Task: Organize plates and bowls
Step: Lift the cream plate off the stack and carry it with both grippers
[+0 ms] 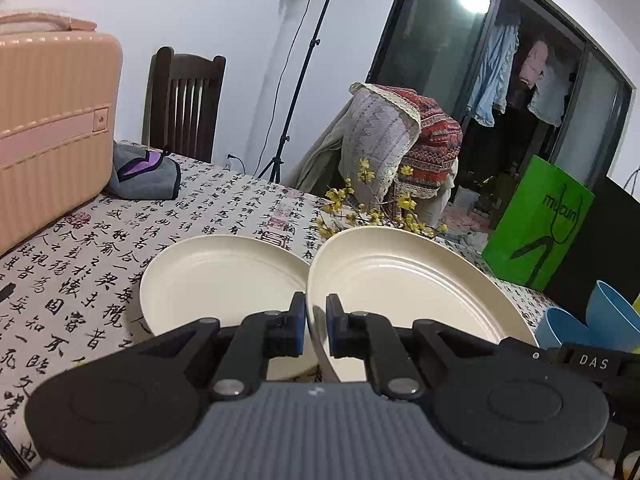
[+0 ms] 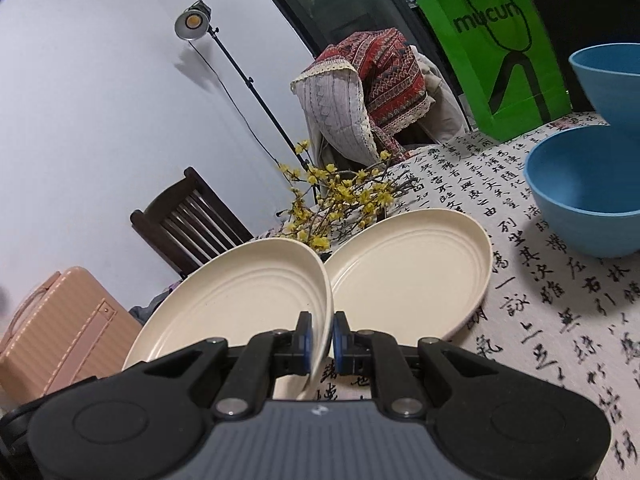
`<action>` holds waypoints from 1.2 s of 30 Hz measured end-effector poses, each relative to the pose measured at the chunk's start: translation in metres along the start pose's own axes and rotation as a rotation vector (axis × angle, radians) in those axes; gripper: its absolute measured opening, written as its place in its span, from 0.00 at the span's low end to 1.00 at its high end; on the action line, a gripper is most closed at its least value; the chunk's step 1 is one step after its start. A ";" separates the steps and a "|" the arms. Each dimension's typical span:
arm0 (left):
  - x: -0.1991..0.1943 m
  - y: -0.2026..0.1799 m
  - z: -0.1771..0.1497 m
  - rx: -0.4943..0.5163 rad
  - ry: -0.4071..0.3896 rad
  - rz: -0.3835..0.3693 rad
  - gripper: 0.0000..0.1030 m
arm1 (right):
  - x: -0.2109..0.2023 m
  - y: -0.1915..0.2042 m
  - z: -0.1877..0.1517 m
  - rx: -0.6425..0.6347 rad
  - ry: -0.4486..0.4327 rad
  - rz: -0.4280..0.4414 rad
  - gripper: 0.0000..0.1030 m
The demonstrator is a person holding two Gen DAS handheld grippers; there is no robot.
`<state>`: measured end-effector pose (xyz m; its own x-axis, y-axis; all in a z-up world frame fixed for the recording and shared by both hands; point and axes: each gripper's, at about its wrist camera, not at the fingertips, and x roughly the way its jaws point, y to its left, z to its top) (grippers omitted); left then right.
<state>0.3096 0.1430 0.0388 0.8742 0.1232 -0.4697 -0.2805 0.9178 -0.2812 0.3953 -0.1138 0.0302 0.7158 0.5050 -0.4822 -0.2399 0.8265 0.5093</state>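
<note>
1. The left hand-held gripper (image 1: 316, 330) is clamped on the near rim of a cream plate (image 1: 404, 280), which tilts up off the worktop (image 1: 80, 280).
2. In the left wrist view a second cream plate (image 1: 216, 276) sits just beside it on the left, and their rims look to be touching.
3. The right hand-held gripper (image 2: 321, 342) is closed on the rim of a cream plate (image 2: 240, 300) that is raised and tilted, with the other plate (image 2: 412, 276) just to its right.
4. Two blue bowls (image 2: 584, 196) are to the right of the plates, near a green paper bag (image 2: 496, 52).
5. Yellow flower sprigs (image 2: 340, 196) lie just behind the plates.
6. A pink suitcase (image 1: 52, 120) stands on the worktop's far left.
</note>
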 end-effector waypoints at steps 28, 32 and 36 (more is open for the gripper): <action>-0.066 -0.029 -0.022 0.035 -0.024 -0.060 0.10 | -0.081 -0.009 -0.015 0.015 -0.062 -0.034 0.10; -0.073 -0.034 -0.026 0.039 -0.026 -0.072 0.10 | -0.091 -0.013 -0.017 0.019 -0.070 -0.038 0.10; -0.080 -0.038 -0.029 0.035 -0.029 -0.084 0.11 | -0.100 -0.016 -0.020 0.019 -0.072 -0.046 0.10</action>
<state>0.2386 0.0873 0.0627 0.9051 0.0554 -0.4215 -0.1919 0.9380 -0.2888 0.3149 -0.1730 0.0561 0.7714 0.4471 -0.4529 -0.1938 0.8429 0.5020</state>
